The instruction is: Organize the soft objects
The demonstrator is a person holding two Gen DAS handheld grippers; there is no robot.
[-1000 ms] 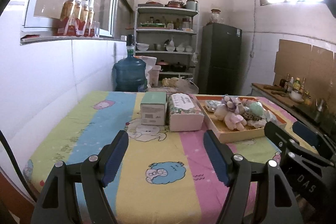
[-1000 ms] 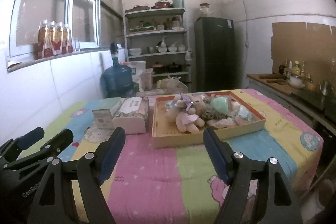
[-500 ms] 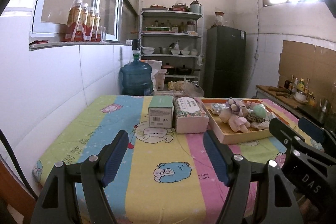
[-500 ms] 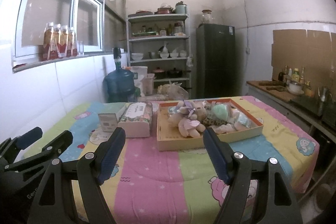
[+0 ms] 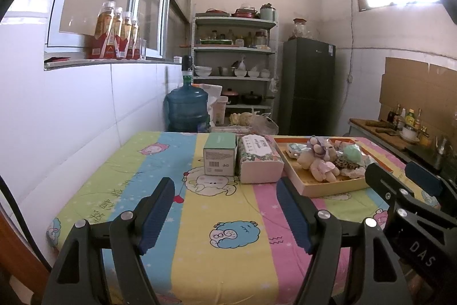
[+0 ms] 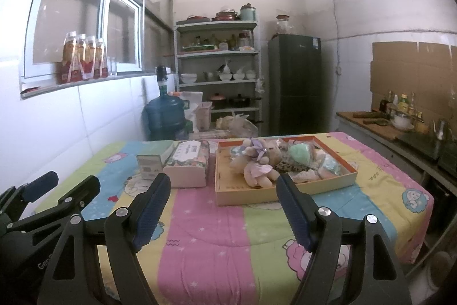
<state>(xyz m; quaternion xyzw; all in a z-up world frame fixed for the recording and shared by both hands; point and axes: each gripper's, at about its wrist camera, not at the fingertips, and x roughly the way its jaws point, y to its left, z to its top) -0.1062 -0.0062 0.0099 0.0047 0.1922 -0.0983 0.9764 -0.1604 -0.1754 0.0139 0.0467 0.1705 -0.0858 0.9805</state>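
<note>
Both views have tipped up a bit since a second ago: the table sits lower in frame and more of the ceiling shows, though nothing on the table has shifted.

Nearest to us, our left gripper (image 5: 225, 207) and right gripper (image 6: 222, 205) both hang over the near edge of the striped cartoon blanket (image 5: 228, 219), jaws spread wide, nothing between them.

Further out on the left sit a small green box (image 5: 220, 156) and, touching its right side, a floral tissue pack (image 5: 258, 159).

Just right of those is the orange tray (image 6: 274, 195), and that's where the soft stuff is: a plush bear in a pink dress (image 6: 257, 167) lying near the front middle, with a mint-green soft item (image 6: 298, 153) and some crumpled bits piled behind and to the right.

We reckon the key thing is that the tray lies almost dead ahead of our right gripper but well off to the right of our left one. So the right hand looks nearer. The bear's long axis runs roughly left to right.

Beyond the table: water jug (image 5: 187, 109), shelves, fridge.
</note>
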